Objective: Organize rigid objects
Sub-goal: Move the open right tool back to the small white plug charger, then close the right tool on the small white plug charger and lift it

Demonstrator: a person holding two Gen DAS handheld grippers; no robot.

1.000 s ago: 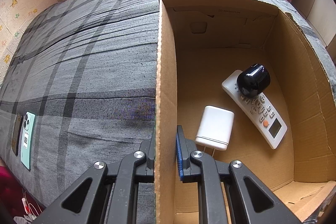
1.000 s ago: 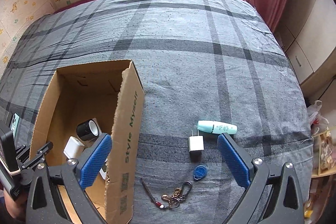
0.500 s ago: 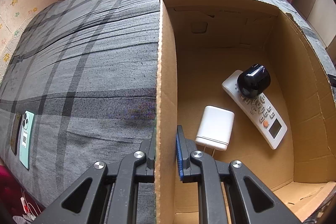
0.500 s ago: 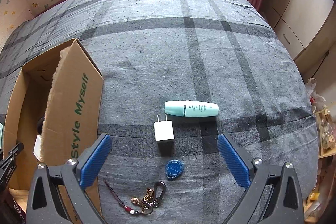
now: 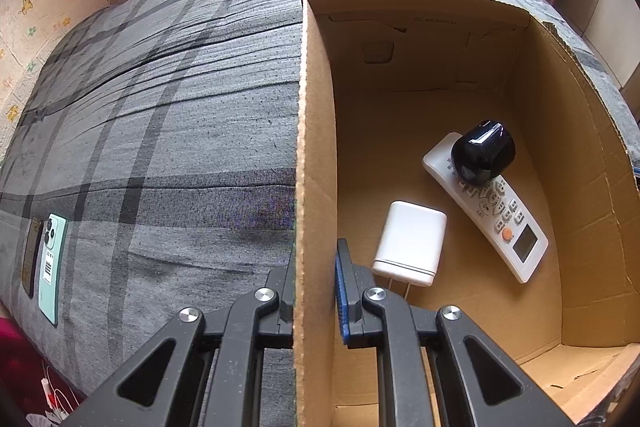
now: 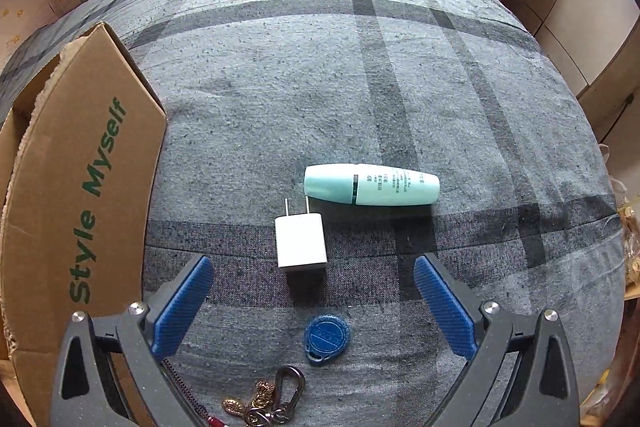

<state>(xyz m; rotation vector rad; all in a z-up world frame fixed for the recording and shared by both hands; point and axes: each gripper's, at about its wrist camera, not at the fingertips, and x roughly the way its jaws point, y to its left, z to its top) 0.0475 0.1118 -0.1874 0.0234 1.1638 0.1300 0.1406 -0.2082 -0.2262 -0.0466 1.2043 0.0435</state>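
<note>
My left gripper is shut on the left wall of the cardboard box, one finger on each side of it. Inside the box lie a white power adapter, a white remote control and a black round object resting on the remote. My right gripper is open and empty above the bed. Between and just beyond its fingers lies a small white charger plug. A mint green bottle lies on its side beyond it. A blue key fob and a keychain lie nearer.
Everything sits on a grey plaid bedspread. The box's outer side stands at the left of the right wrist view. A mint green phone and a dark phone lie at the bed's left edge. Cabinets stand at the right.
My right gripper has moved right and closer to the bed, away from the box, bringing the white charger plug between its fingers. The left gripper has not moved.
</note>
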